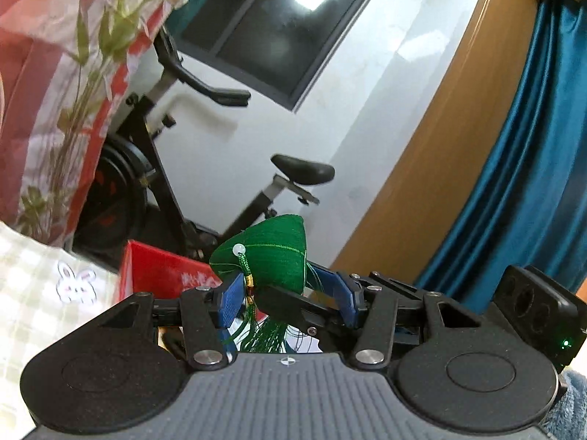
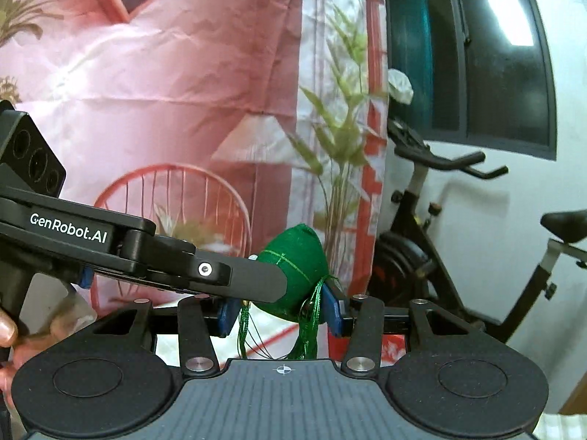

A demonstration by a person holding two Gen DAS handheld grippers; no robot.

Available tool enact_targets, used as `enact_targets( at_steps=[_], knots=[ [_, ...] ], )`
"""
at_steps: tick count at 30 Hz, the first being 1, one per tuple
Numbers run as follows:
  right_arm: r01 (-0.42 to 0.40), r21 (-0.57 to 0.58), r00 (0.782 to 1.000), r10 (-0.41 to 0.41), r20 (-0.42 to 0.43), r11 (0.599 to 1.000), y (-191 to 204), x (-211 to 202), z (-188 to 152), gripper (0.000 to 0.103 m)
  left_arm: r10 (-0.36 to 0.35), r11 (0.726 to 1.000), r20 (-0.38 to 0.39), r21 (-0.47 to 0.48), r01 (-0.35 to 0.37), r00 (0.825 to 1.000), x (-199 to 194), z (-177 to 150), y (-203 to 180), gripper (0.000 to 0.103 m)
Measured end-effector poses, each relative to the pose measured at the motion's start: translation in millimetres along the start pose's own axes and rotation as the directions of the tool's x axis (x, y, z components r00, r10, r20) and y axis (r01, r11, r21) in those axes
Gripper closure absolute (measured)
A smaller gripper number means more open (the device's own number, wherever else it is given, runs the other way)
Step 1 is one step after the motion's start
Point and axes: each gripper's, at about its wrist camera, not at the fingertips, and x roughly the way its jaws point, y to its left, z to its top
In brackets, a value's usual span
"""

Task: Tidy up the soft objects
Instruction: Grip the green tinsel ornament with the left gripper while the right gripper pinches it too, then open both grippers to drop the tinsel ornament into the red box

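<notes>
both tongs grip one thing between them: a green silk pouch (image 1: 264,253) shaped like a rice dumpling, with a white bead and a green tassel (image 1: 269,333) hanging below it. the left tongs (image 1: 286,297) stand partly open with their blue pads (image 1: 229,302) pressed on the lower sides of the pouch, which rises above them. in the right wrist view the right tongs (image 2: 280,311) are likewise partly open and closed on the pouch's underside, tassel threads draping over the right pad (image 2: 332,302). the black finger of the left tongs reaches in from the left side of that view and lies against the pouch. a hand (image 2: 7,333) grips the handle at the far left. beyond the tongs hang a pink printed curtain (image 2: 165,91), an exercise bike (image 1: 176,168) and a teal curtain (image 1: 524,168); a red box (image 1: 157,271) sits just beyond the left pad.
</notes>
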Motion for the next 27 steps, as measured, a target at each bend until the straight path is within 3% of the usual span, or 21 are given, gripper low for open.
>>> enact_targets(
  at_steps=[11, 15, 19, 23, 27],
  knots=[
    [-0.001, 0.005, 1.0, 0.001, -0.009, 1.0, 0.3, 26.8, -14.1, 0.061, 0.056, 0.996, 0.006, 0.071, -0.056, 0.998, 1.2, -4.9, 7.9, 0.049],
    [0.025, 0.017, 0.998, -0.024, -0.056, 1.0, -2.8, 38.7, -25.6, 0.06, 0.074, 0.995, -0.032, 0.071, -0.071, 0.997, 12.7, -9.9, 15.6, 0.049],
    [0.074, 0.019, 0.984, -0.07, -0.165, 0.997, -4.8, 56.2, -43.7, 0.062, 0.137, 0.989, -0.093, 0.063, -0.132, 0.986, 28.6, -19.6, 31.0, 0.05],
    [0.072, 0.018, 0.976, -0.067, -0.206, 0.997, -5.8, 55.6, -59.8, 0.063, 0.159, 0.987, -0.105, 0.027, -0.157, 0.982, 20.4, -23.4, 44.4, 0.051],
    [0.089, 0.039, 0.971, -0.078, -0.227, 0.995, -9.7, 48.5, -71.6, 0.063, 0.187, 0.982, -0.12, 0.062, -0.181, 0.975, 8.7, -24.5, 42.6, 0.051]
  ],
)
